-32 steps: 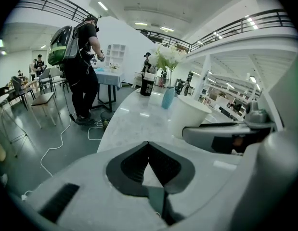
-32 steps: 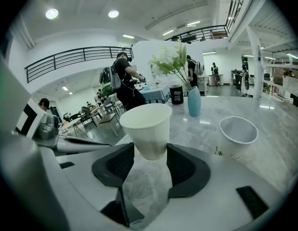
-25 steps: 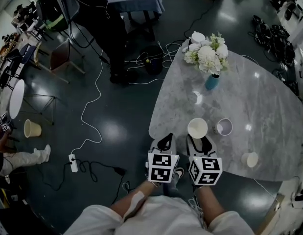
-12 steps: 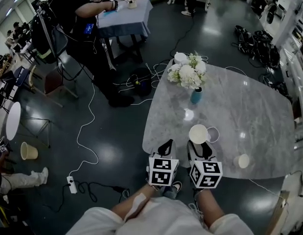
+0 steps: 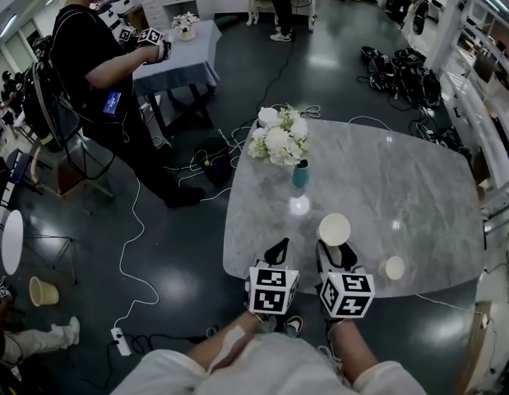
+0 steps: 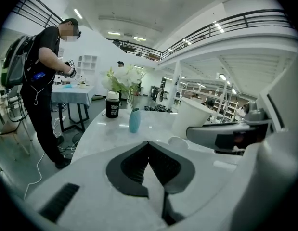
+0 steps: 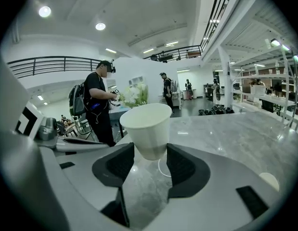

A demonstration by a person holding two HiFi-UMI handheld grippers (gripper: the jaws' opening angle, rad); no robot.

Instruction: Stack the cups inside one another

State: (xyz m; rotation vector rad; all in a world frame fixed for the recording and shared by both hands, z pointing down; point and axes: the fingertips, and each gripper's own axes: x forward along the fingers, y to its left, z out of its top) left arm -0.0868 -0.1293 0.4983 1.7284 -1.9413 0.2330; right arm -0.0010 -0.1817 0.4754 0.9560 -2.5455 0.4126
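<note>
Two grippers, head view: left gripper [image 5: 277,249] and right gripper [image 5: 335,252] side by side at the table [image 5: 402,179] edge; cup [image 5: 334,229] just ahead of the right jaws, second cup [image 5: 393,267] apart to their right.
Left gripper view: jaws pressed together, nothing between; cup [image 6: 194,119] ahead, to their right.
Right gripper view: jaws clamped low on the cup [image 7: 145,124], upright between them; second cup [image 7: 270,179] low right.

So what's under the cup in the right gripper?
The cup, held by the right gripper, hangs above the table. Below it shows a thin white arc, perhaps another cup's rim; cup and jaws cover the rest.
</note>
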